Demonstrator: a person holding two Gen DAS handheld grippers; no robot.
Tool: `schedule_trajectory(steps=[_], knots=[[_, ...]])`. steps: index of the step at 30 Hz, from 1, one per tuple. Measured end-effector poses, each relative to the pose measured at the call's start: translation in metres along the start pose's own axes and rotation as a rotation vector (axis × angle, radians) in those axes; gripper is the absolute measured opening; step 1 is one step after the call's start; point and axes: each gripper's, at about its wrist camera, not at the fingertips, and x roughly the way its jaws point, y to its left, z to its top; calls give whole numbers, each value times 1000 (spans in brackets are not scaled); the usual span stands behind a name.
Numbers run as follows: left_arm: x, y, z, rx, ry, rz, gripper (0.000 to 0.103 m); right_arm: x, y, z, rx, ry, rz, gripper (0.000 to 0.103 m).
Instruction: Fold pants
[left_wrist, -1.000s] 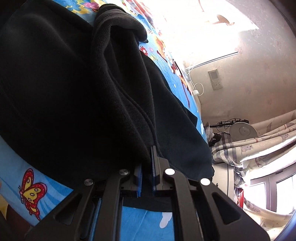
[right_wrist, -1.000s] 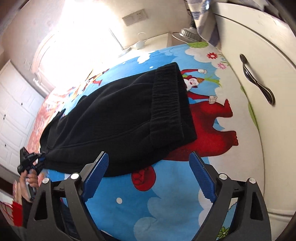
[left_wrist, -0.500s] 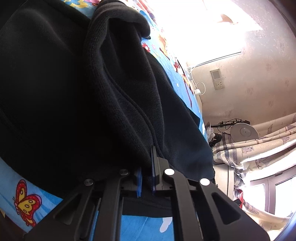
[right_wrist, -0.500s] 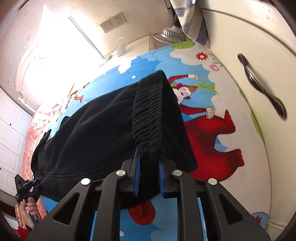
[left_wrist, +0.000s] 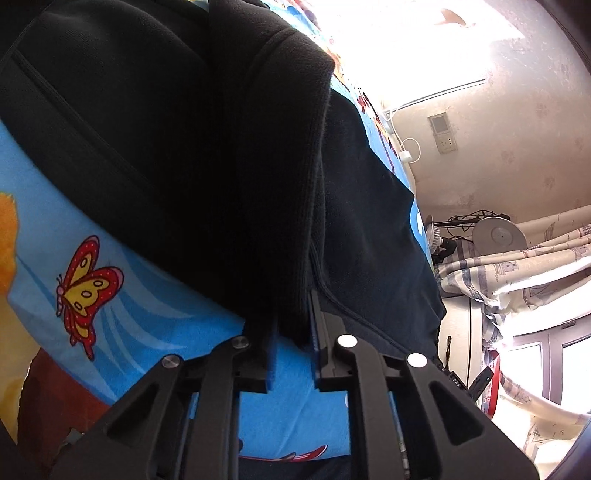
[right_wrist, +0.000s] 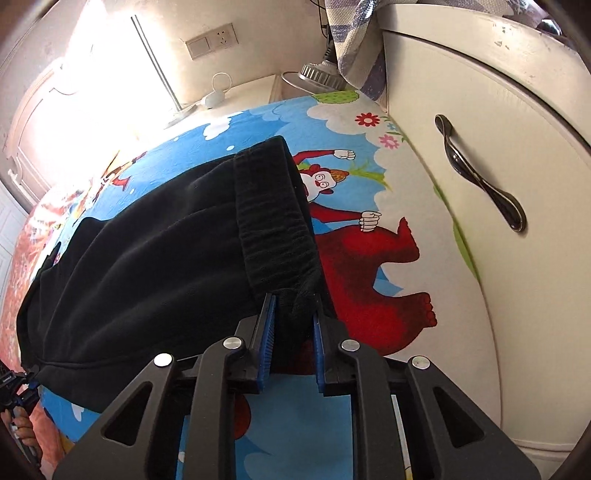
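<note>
A pair of black fleece pants lies spread across a bed covered by a bright blue cartoon-printed sheet, with a red bear and a butterfly in the print. The ribbed elastic waistband faces the right tongs; the other end of the garment reaches toward the left tongs.

The right tongs, with blue ridged pads, sit around the near corner of the waistband. Their jaws are opening, and a gap shows on each side of the cloth, so the pads no longer seem to press it. The left tongs are likewise opening around a thick doubled fold of black fabric; the cloth is still between the jaws, but only loosely.

Judged risks from here: both tongs are letting go together, so the raised, bunched fold at the left end may slump sideways and spoil a neat edge. Fleece is soft and clings, so it could snag on the ridged pads and be dragged along if a hand pulls back too soon. The waistband corner on the right looks puckered and may settle crooked. A white cupboard door with a dark curved handle stands close beside the bed, leaving the right hand little room to swing.
</note>
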Motion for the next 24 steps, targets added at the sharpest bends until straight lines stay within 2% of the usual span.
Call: schedule_trajectory(steps=[1, 3, 4, 6, 8, 10, 12, 13, 15, 17, 18, 19, 20, 21, 23, 24], knots=[[-6, -3, 0, 15, -18, 24, 37, 0, 0, 0, -5, -9, -46, 29], [-25, -13, 6, 89, -107, 112, 40, -5, 0, 0, 0, -33, -136, 31], [-34, -21, 11, 140, -163, 176, 42, -9, 0, 0, 12, -54, -153, 34], [-46, -42, 24, 241, -249, 317, 51, -23, 5, 0, 14, -120, -198, 39], [-49, -68, 43, 352, -322, 461, 56, -34, 19, 1, -20, -171, -185, 39], [-36, -98, 66, 495, -367, 605, 66, -35, 42, -1, -96, -187, -139, 43], [-4, -123, 89, 631, -363, 750, 69, -27, 68, -7, -183, -179, -128, 45], [16, -131, 102, 686, -331, 810, 70, -19, 79, -10, -210, -165, -126, 46], [55, -134, 130, 761, -252, 926, 70, -4, 93, -17, -233, -121, -105, 47], [97, -127, 154, 783, -135, 1011, 70, 13, 101, -23, -251, -72, -129, 48], [115, -119, 162, 790, -76, 1047, 66, 16, 106, -27, -275, -82, -152, 50], [128, -114, 170, 802, -39, 1087, 48, 17, 109, -29, -302, -91, -175, 50], [134, -105, 176, 812, -34, 1143, 35, 17, 110, -29, -312, -89, -183, 50], [131, -105, 183, 805, -50, 1157, 14, 16, 110, -30, -308, -84, -180, 50], [99, -110, 189, 743, -130, 1049, 13, 16, 107, -28, -299, -73, -170, 50], [75, -113, 189, 695, -200, 987, 13, 17, 108, -28, -300, -71, -171, 50]])
